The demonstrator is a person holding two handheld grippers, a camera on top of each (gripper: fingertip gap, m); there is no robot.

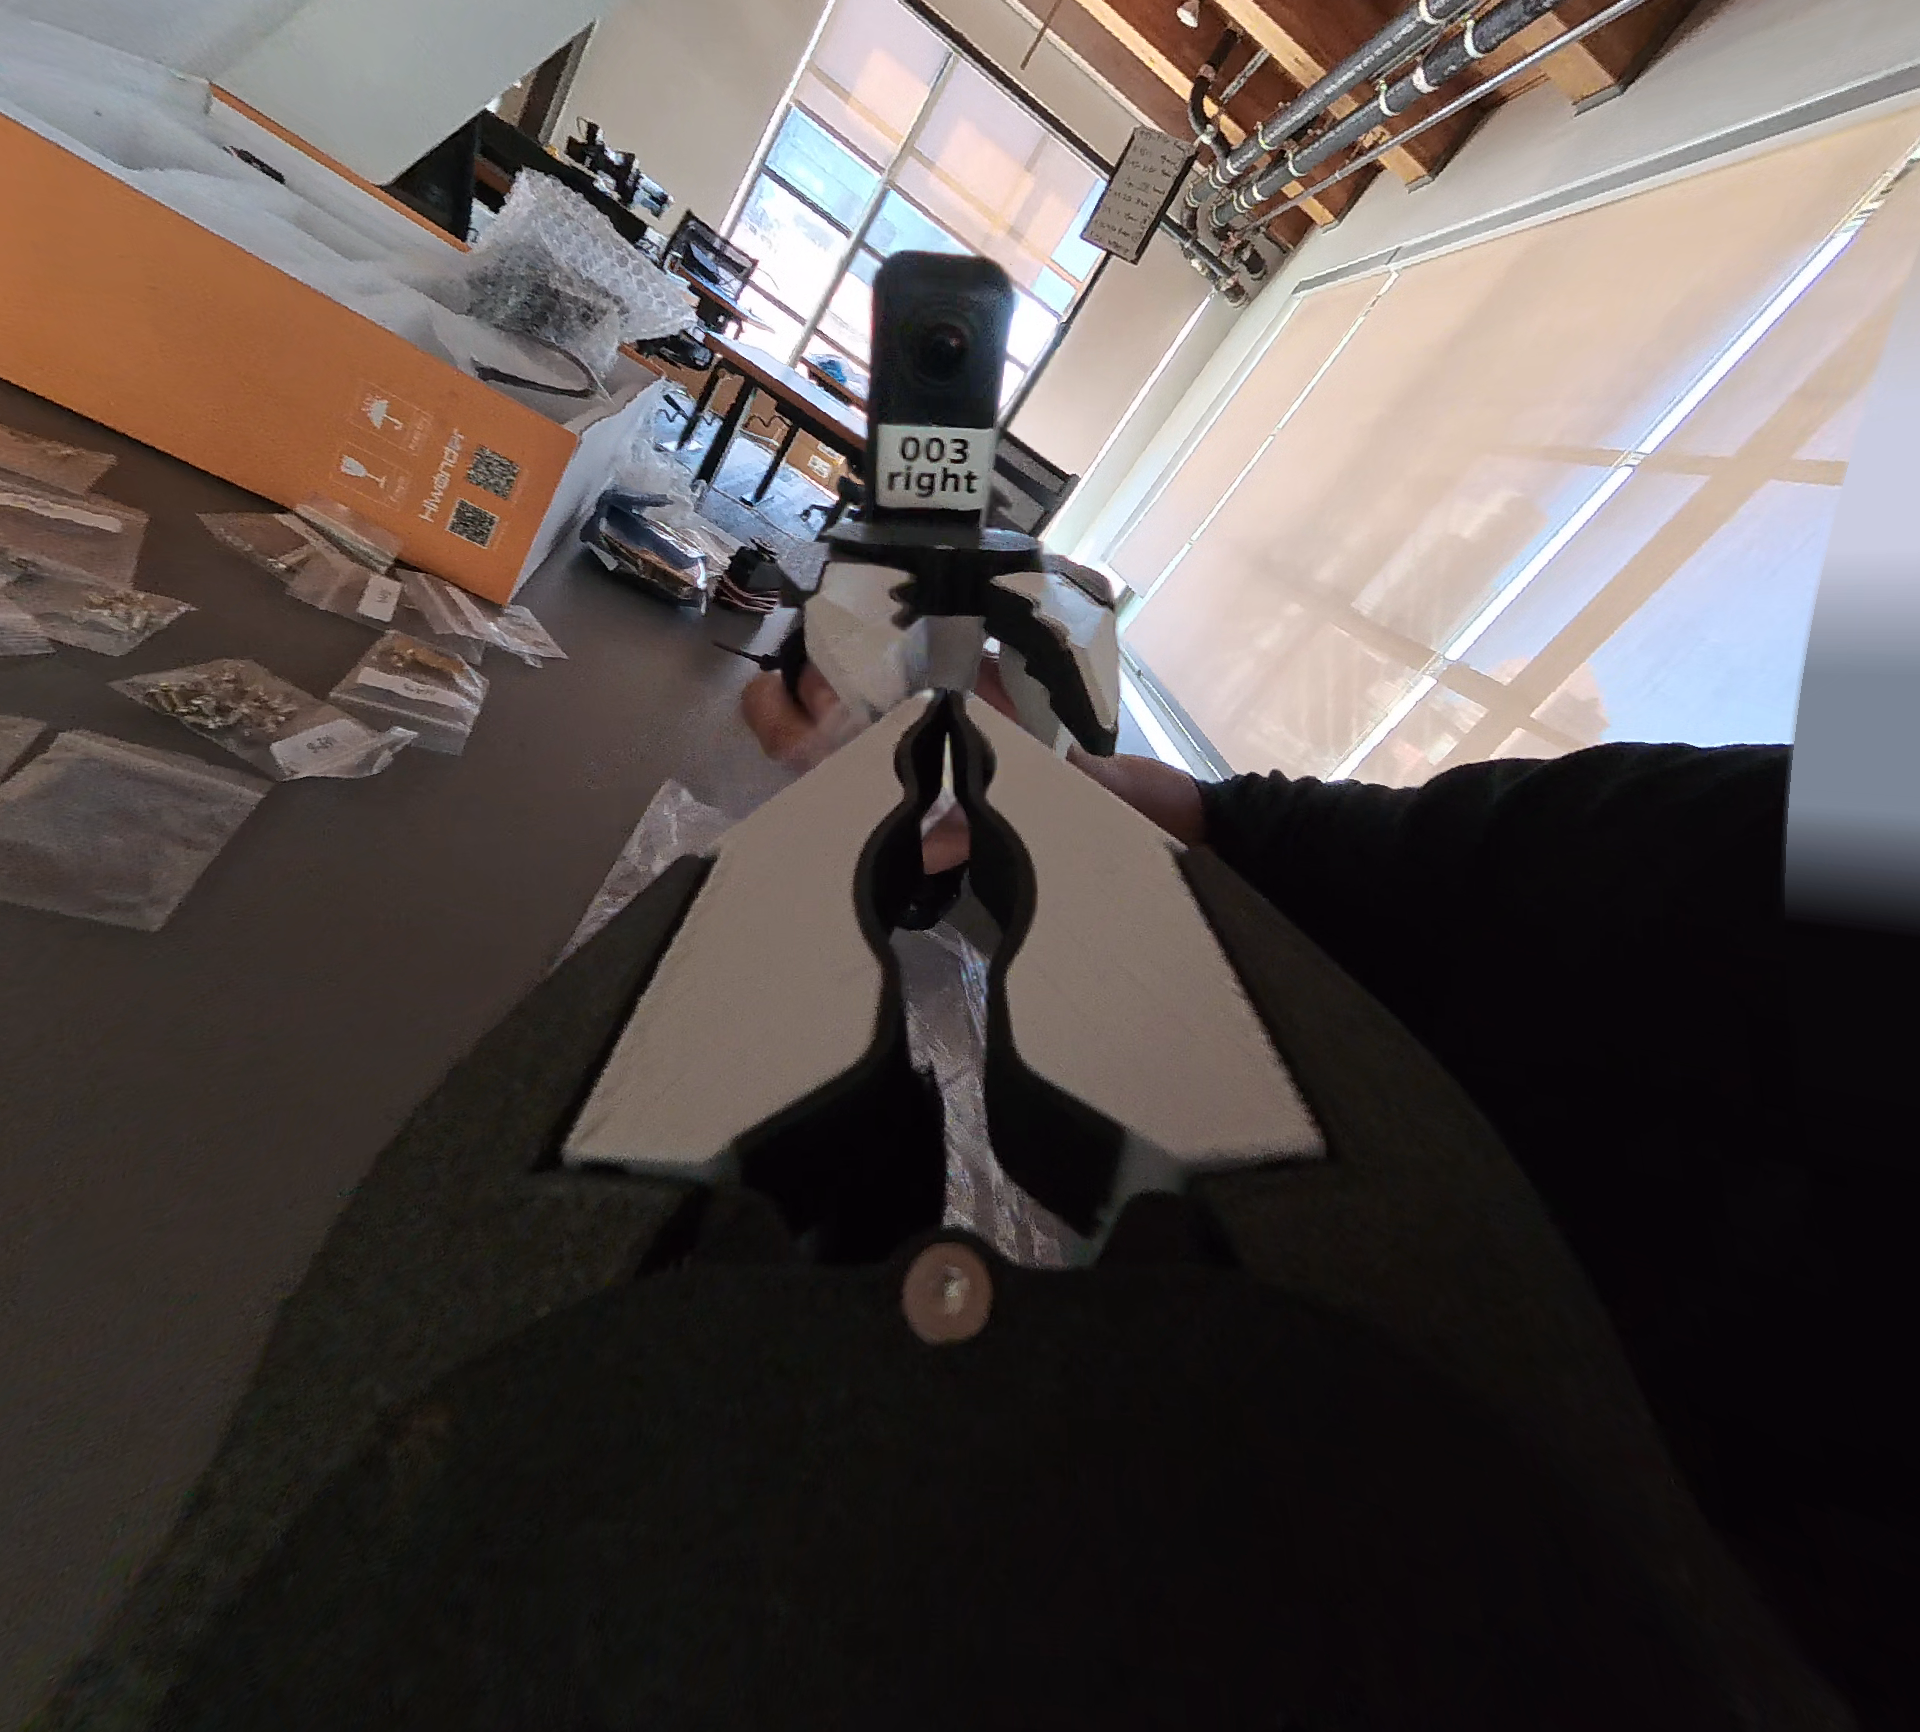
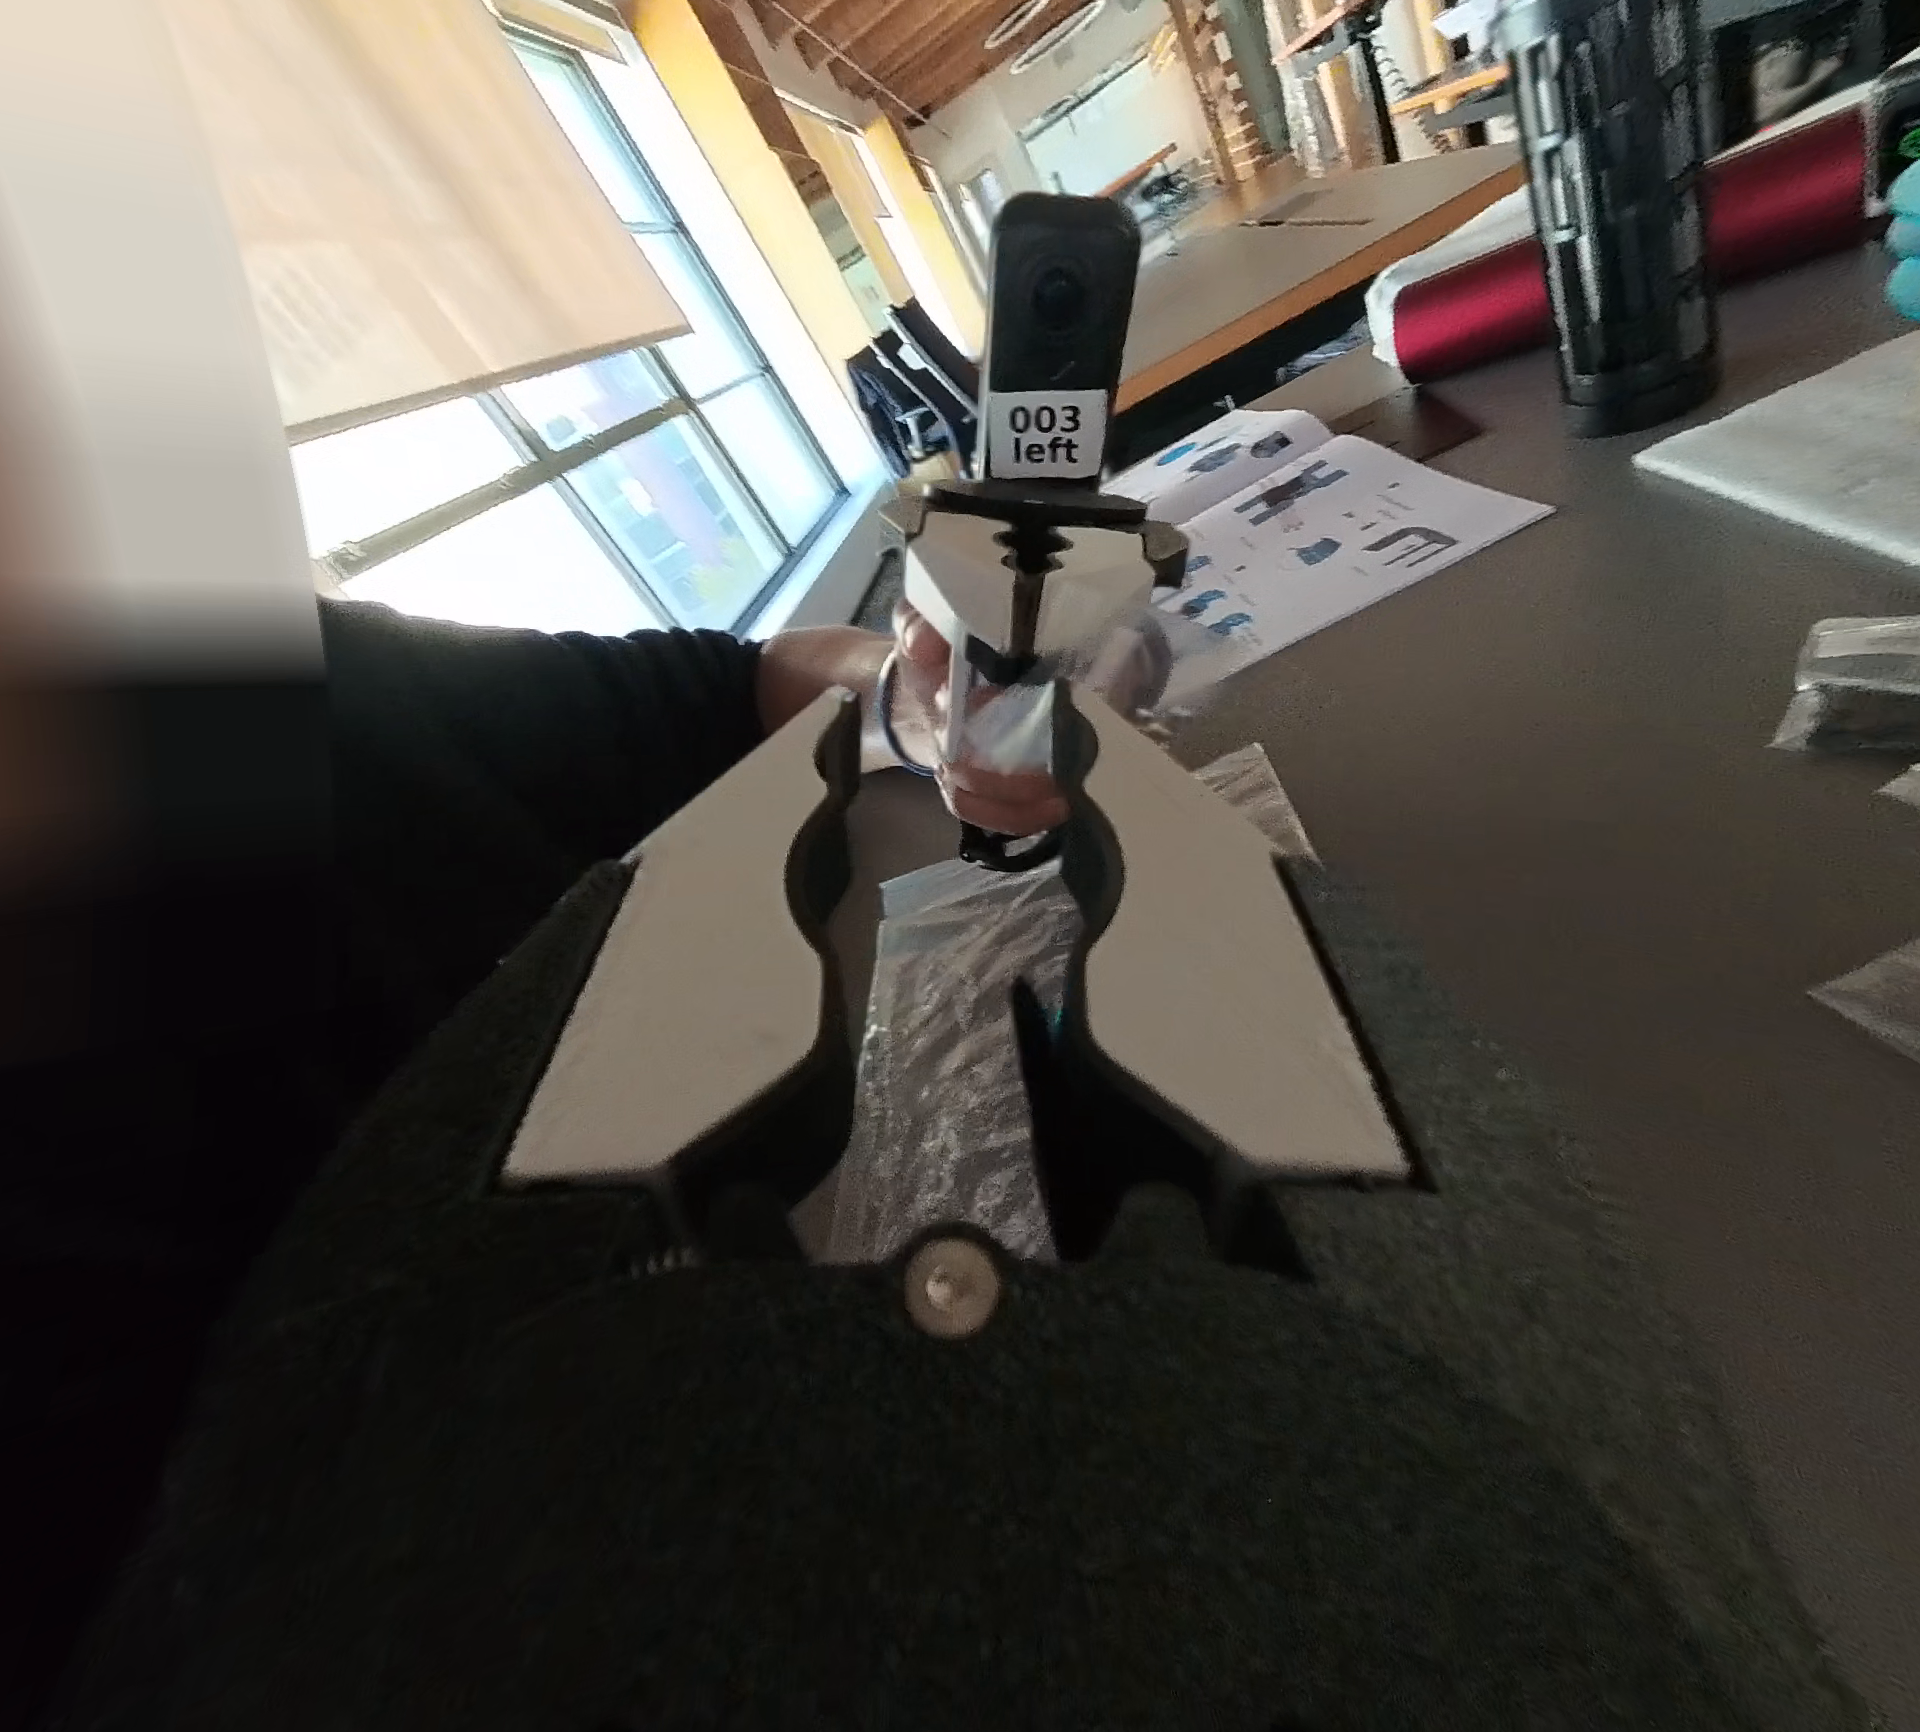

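Observation:
My left gripper [image 1: 943, 716] is shut, its white fingers meeting at the tips. A crinkled clear plastic bag [image 1: 948, 1028] shows through the gaps between them and seems pinched at the tip. My right gripper [image 2: 956, 711] is open. Its fingertips stand on either side of the left gripper's tip [image 2: 997, 695] and the scrap of bag [image 2: 1013, 732] there. More of the clear bag [image 2: 956, 1007] shows below, between the right fingers. The two grippers face each other above a dark table [image 1: 312, 1007]. In the left wrist view the right gripper [image 1: 982, 716] is open, held by a hand in a dark sleeve.
An orange cardboard box [image 1: 260, 373] with bubble wrap [image 1: 561, 269] stands at the far left. Several small bags of screws [image 1: 223, 695] lie in front of it. An open booklet [image 2: 1330, 519], a black tumbler [image 2: 1621, 207] and a red roll [image 2: 1507, 300] lie on the right. Both grippers' tips are close together, under 4 cm apart. Left tips and right tips are each some 35 cm from the black tumbler [image 2: 1621, 207].

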